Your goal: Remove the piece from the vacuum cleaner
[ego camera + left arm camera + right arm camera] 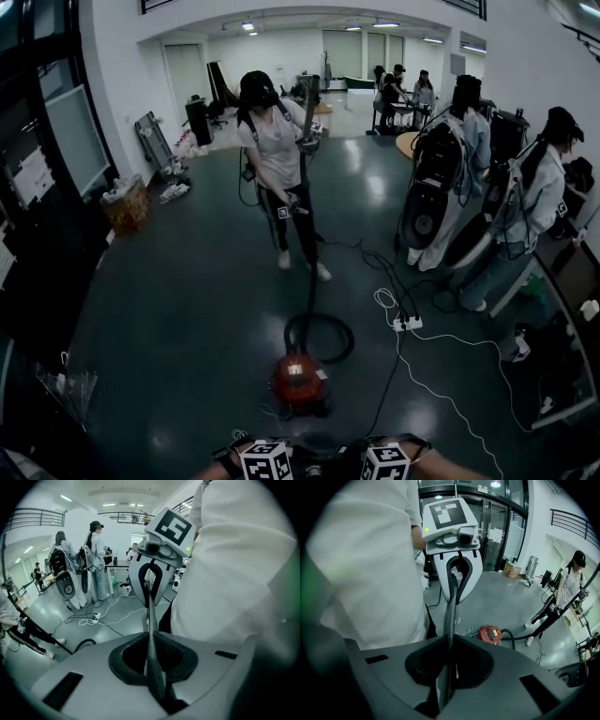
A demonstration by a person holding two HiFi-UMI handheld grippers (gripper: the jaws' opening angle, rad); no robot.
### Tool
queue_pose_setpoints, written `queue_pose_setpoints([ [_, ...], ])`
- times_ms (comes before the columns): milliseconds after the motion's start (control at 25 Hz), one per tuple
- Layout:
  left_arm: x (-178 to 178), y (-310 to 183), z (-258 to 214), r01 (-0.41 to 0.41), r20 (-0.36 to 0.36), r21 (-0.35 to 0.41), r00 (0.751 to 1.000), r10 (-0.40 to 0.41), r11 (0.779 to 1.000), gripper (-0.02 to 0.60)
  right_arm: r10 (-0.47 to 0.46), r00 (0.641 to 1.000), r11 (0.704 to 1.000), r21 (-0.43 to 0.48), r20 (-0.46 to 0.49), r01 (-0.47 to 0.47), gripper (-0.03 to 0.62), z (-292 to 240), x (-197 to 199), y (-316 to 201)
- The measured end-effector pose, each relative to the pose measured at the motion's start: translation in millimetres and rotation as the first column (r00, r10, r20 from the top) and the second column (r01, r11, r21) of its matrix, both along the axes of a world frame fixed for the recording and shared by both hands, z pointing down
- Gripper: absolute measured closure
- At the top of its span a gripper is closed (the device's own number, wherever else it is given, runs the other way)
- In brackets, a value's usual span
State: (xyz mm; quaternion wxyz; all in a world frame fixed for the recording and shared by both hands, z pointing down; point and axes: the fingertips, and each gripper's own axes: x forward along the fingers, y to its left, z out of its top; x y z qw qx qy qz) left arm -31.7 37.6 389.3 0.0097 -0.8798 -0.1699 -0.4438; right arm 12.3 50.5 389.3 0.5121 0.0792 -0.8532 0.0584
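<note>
Left claw (151, 616) is pressed shut, pads flat together with nothing between them, and right claw (451, 616) is the same: closed and empty. They point at each other, tucked in against the white shirt (234, 564) of the person carrying them. That looks like a waiting pose, hands parked at the waist and not reaching for anything.

Out from there, the red vacuum cleaner (300, 380) sits on the floor (178, 309) just ahead and well below both claws, with neither touching it. Its black hose (323, 339) loops once behind the body and rises to a tube (309, 117), held upright by a second person (274, 141) standing beyond it. So the machine is set out in the open, facing this way, ready to be worked on. Which piece comes off, I can't tell from here.

Dark, glossy floor, ceiling lights mirrored in it. A power strip (407, 323) lies to the right, a white cable (450, 394) trailing off. Big bright hall, glass doors (497, 527), a balcony rail (28, 517), more people at the far right.
</note>
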Motion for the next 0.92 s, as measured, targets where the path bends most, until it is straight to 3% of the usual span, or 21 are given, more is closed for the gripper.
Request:
queue_pose_setpoints([
  [440,9,-41,-24,0.002,-0.004,-0.018,1.000,-0.003,1.000,0.557,0.004,1.000,1.000,-0.019,0.027,-0.004,0.560,-23,9,-41],
  [920,50,-23,11,0.022,0.013,-0.038,1.000,-0.021,0.999,0.557,-0.025,0.999,0.999,-0.030,0.044,0.026,0.560,9,51,-27],
])
